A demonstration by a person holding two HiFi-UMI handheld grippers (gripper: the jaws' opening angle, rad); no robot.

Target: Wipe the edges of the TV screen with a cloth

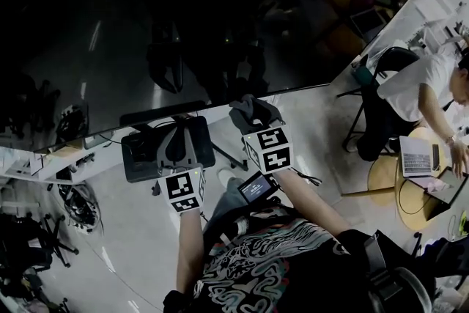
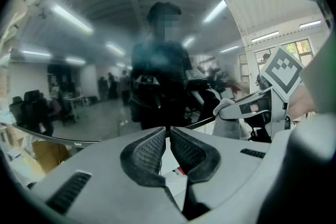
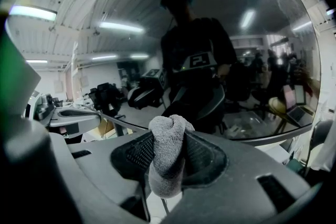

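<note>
now right hand-held gripper (image 3: 167,138) clamps grey cloth (image 3: 168,162); left hand-held gripper (image 2: 169,131) closed, empty; tv bezel logo (image 2: 77,142) unreadable.

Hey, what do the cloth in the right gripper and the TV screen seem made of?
Cloth: grey, matte, likely microfibre or terry, judging by its fuzzy nubby pile. TV screen: glossy, glass or hard plastic; it mirrors the ceiling lights.
</note>
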